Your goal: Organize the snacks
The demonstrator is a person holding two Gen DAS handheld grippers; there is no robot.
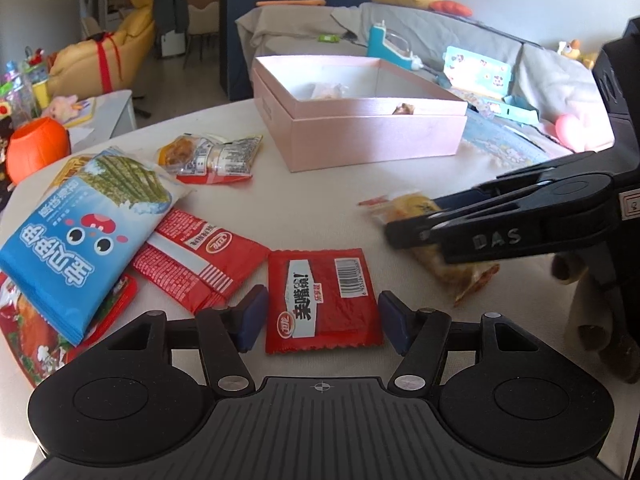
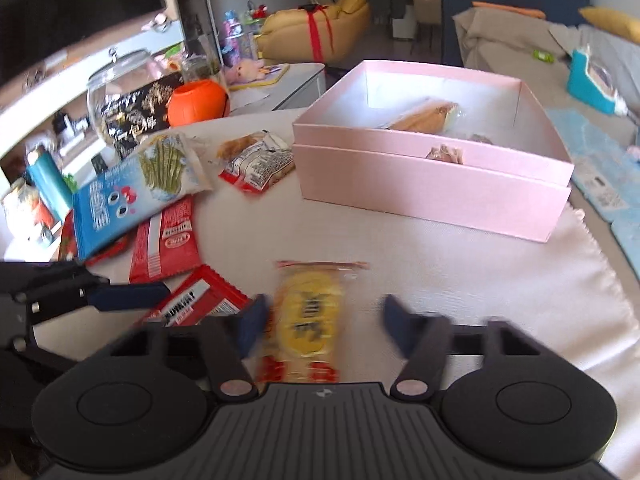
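My left gripper [image 1: 322, 320] is open, its pads on either side of a flat red snack packet [image 1: 320, 300] lying on the table. My right gripper [image 2: 322, 322] is open around a yellow cracker packet [image 2: 310, 316], also seen from the left wrist view [image 1: 416, 208] with the right fingers [image 1: 460, 228] over it. The open pink box [image 1: 372, 136] stands at the back of the table and holds a few snacks [image 2: 424, 118]. A blue seaweed snack bag [image 1: 88, 216], red packets [image 1: 192, 260] and a clear meat packet [image 1: 212, 156] lie at the left.
An orange pumpkin bucket [image 1: 36, 148] and a glass jar [image 2: 120, 96] stand past the table's left edge. A grey sofa [image 1: 480, 48] with toys lies behind the box. The white tablecloth [image 2: 480, 272] has bare room in front of the box.
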